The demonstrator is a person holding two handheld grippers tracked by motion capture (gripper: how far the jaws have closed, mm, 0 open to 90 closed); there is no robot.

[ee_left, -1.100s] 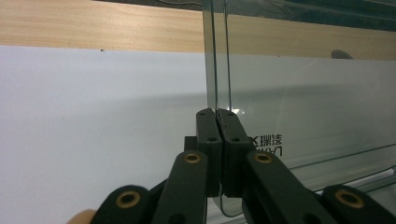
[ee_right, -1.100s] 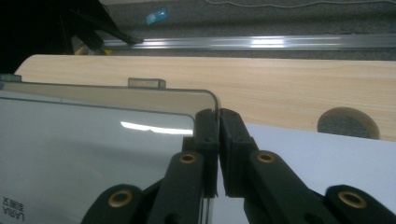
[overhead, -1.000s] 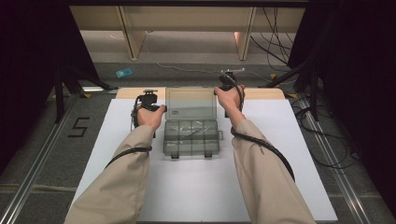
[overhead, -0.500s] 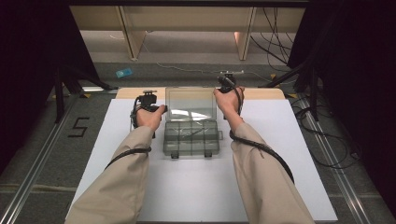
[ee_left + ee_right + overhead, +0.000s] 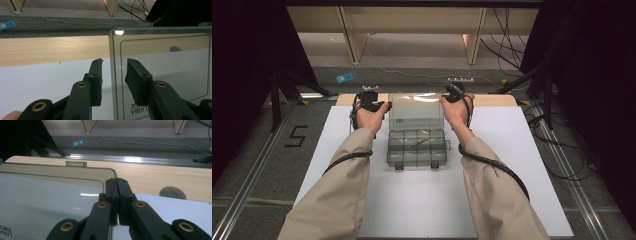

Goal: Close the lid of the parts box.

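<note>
Left gripper (image 5: 113,75) just spreading off the clear lid (image 5: 162,67), edge between its pads but unpinched; right gripper (image 5: 116,195) pinching the lid's other corner, propping the organizer box (image 5: 417,147) open mid-surface (image 5: 532,165). Probably handing over to one-handed support.

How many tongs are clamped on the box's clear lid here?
1. The right tongs pinch the lid at its top right corner. The left tongs straddle its left edge, but their jaws have just been opening and the pads stand off it.
</note>
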